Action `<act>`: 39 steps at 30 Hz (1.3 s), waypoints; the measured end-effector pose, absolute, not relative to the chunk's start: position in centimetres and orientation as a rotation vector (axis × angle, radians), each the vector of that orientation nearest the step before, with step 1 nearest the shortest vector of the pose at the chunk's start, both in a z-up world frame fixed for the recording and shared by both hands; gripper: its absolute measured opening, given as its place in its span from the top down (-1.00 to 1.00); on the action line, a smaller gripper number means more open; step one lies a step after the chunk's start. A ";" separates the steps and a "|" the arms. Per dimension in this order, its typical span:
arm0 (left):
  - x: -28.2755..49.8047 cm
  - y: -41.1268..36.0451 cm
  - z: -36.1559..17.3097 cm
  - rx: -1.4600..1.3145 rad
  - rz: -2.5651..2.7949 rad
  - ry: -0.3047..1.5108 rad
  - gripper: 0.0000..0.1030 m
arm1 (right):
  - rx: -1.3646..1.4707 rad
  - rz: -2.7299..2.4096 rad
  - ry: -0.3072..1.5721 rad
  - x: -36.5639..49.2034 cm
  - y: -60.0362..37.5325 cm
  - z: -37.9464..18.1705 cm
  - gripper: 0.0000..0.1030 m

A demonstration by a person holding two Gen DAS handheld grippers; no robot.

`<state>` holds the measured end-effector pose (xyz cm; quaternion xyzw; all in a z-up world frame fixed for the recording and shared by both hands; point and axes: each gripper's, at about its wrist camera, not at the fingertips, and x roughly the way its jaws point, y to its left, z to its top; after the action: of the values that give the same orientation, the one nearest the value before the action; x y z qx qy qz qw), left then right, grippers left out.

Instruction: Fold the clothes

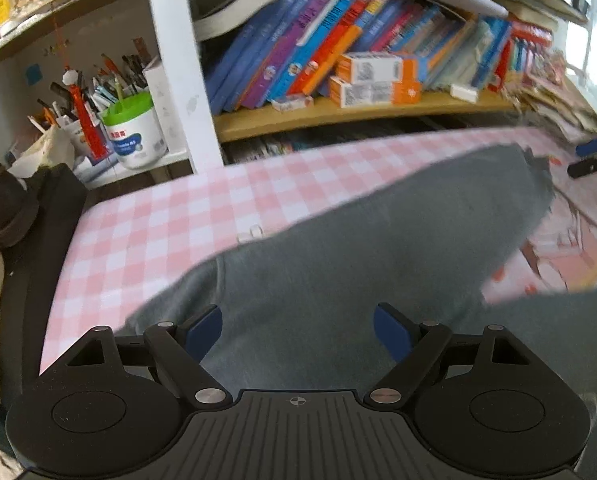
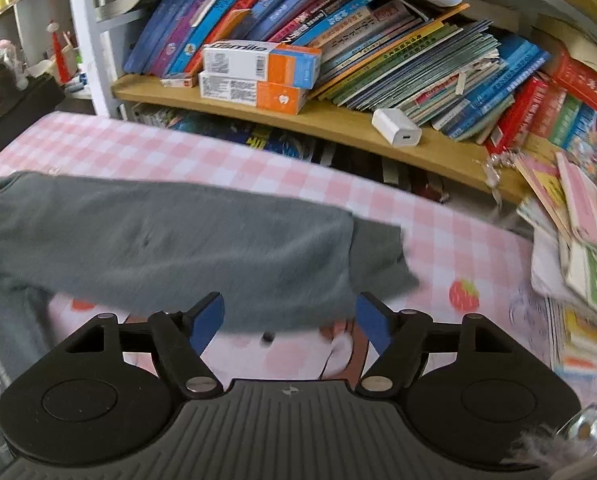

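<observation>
Both the left gripper [image 1: 297, 334] and right gripper [image 2: 289, 322] hang released over the grey sweatshirt [image 1: 338, 248], books [image 2: 378, 40] at 12 o'clock.

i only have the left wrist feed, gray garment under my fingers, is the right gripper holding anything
Observer: No. The right gripper is open, with the gray garment lying between and beyond its fingers, not pinched.
Operator: where does the sleeve end on that side
Observer: The cuff end lies flat on the pink checked cloth, just ahead of the right gripper's right finger.
Operator: anything near it i should avoid
Observer: A stack of magazines and booklets sits on the table's right edge, apart from the cuff. A white charger is on the wooden shelf behind, off the table.
</observation>
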<state>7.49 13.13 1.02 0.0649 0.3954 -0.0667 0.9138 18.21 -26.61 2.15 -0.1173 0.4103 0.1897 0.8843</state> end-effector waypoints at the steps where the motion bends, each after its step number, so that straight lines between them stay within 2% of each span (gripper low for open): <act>1: 8.2 13.5 1.1 0.125 -0.127 0.812 -0.65 | -0.246 0.394 0.857 19.2 -26.7 2.0 -0.38; 15: 15.4 14.6 -0.2 0.161 -0.090 0.875 -0.65 | -0.371 0.429 0.882 29.4 -25.8 0.1 -0.37; 39: 18.9 16.1 -4.0 0.142 -0.186 1.013 -0.65 | -0.338 0.536 0.997 34.2 -26.1 -3.7 -0.33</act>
<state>18.93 16.11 -4.01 0.0680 0.4838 -0.0889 0.8680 34.20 -26.11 -3.75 -0.1595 0.4700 0.2528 0.8305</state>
